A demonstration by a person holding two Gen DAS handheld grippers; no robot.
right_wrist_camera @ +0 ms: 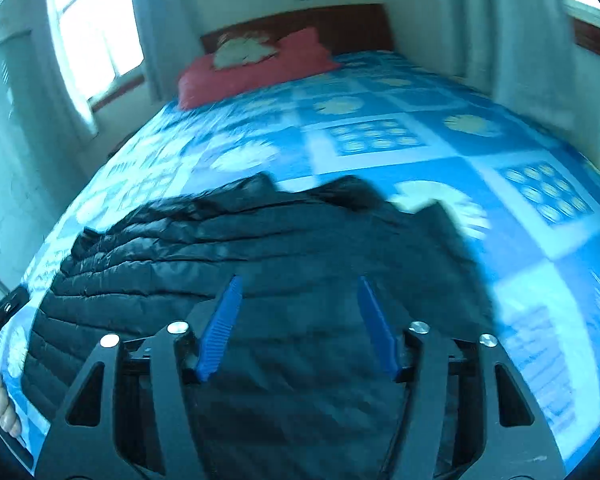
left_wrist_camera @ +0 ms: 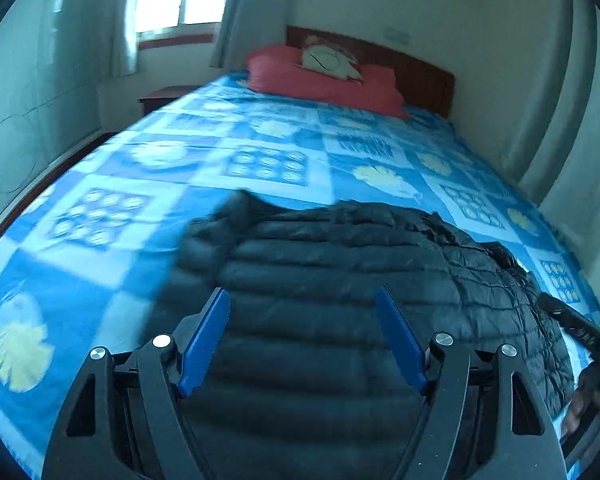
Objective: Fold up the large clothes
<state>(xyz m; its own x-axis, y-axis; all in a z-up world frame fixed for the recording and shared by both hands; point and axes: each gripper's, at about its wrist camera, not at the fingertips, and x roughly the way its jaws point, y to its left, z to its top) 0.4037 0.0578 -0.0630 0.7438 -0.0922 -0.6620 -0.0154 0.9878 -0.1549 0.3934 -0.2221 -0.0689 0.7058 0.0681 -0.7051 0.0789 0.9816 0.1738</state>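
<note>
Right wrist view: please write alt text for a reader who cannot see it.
A black quilted puffer jacket lies spread on a bed with a blue patterned bedspread, below the open right gripper, whose blue fingers hold nothing. A red pillow lies by the wooden headboard.

1 black puffer jacket (left_wrist_camera: 340, 280), 1 red pillow (left_wrist_camera: 324, 80), 1 bed (left_wrist_camera: 260, 152), 2 tongs: left (left_wrist_camera: 303, 300), right (right_wrist_camera: 298, 284).

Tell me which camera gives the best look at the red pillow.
The left wrist view: the red pillow shows fairly sharp against the headboard. The right wrist view shows the same pillow, but smeared by motion blur.
</note>
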